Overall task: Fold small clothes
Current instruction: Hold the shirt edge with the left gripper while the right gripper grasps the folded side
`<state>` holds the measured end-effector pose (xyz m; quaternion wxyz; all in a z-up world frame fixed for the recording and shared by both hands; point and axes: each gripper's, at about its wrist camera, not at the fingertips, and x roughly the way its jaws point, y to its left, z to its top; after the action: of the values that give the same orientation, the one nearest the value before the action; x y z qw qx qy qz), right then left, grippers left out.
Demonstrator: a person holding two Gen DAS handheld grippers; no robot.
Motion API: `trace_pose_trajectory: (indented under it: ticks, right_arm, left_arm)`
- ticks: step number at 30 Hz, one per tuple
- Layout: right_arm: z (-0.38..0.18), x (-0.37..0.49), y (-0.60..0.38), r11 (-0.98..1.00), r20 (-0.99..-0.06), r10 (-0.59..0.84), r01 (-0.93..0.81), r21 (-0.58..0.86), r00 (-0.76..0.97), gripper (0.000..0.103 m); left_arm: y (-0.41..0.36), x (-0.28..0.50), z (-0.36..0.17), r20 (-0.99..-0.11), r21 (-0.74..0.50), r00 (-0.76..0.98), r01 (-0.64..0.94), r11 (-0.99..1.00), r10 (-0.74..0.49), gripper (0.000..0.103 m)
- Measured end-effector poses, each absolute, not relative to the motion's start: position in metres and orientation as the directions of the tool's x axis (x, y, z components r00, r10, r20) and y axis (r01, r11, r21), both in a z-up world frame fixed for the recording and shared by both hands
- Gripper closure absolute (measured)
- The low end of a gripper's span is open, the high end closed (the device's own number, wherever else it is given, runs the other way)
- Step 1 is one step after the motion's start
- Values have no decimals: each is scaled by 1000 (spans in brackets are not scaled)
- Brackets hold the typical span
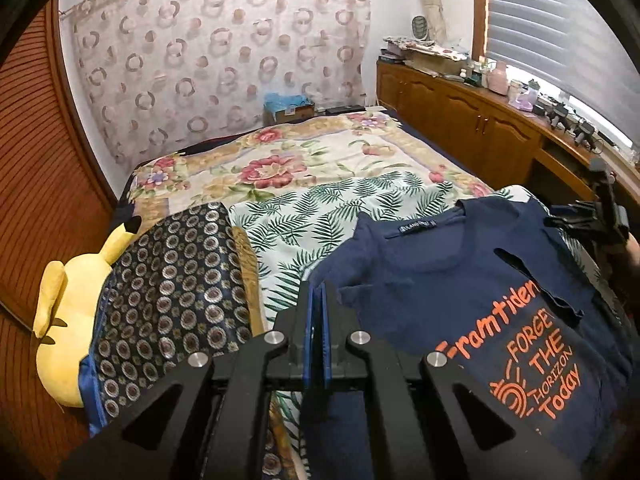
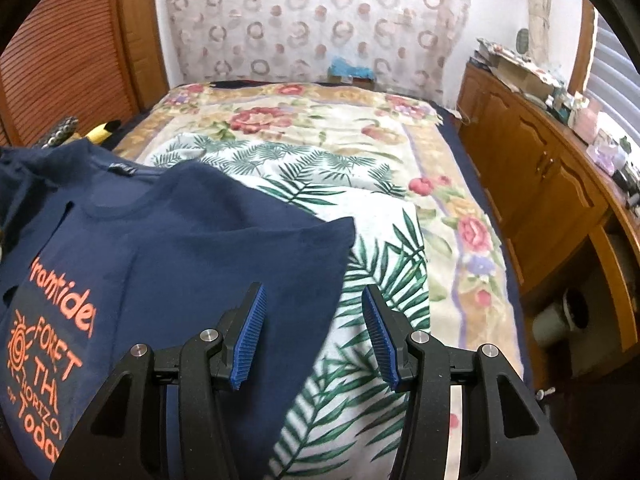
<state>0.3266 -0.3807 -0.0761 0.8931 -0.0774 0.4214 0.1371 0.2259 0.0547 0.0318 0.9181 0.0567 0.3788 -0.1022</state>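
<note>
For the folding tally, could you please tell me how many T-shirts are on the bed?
1: the navy T-shirt lies on the leaf-print sheet, near the bed's front; others may be hidden.

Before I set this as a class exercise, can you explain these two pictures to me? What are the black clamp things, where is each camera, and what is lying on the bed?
There is no robot here. A person holds a hand-held gripper in each hand, each with two blue-padded fingers and a wide-angle camera looking along them. One picture is from the left gripper, the other from the right gripper.

A navy T-shirt with orange lettering lies on a leaf-print cloth over a floral blanket. Beside it are a patterned pillow and a yellow plush toy.

The left fingers are shut and seem to pinch the shirt's edge. The right fingers are open over the other sleeve, gripping nothing.
</note>
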Motion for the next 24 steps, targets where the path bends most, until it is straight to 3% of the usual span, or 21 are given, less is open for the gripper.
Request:
trace_pose_trajectory:
  ticks: [7,10,12,14,24]
  right_arm:
    - [-89,352,-382,955,-803,174,-296,-4,570,53]
    - [-88,356,-381,947,-793,202,-322,8,574,67]
    - [-87,356,-376,940,-794,215,-341,11,568,86]
    - [-85,354,-370,936,-801,220,-353,11,557,99]
    - [-1,264,-342,900,-628,314,-434,-43,712,101]
  left_arm:
    - [48,203,29,-692,9,702,243,970,-169,102]
    - [45,189,27,-685,3,706,247,969,-178,102]
    - [44,178,26,-683,-8,706,250,968,-188,102]
    - [43,168,25,-677,-17,709,253,967,-197,102]
    - [41,97,38,-616,-37,754,260,965,-227,102]
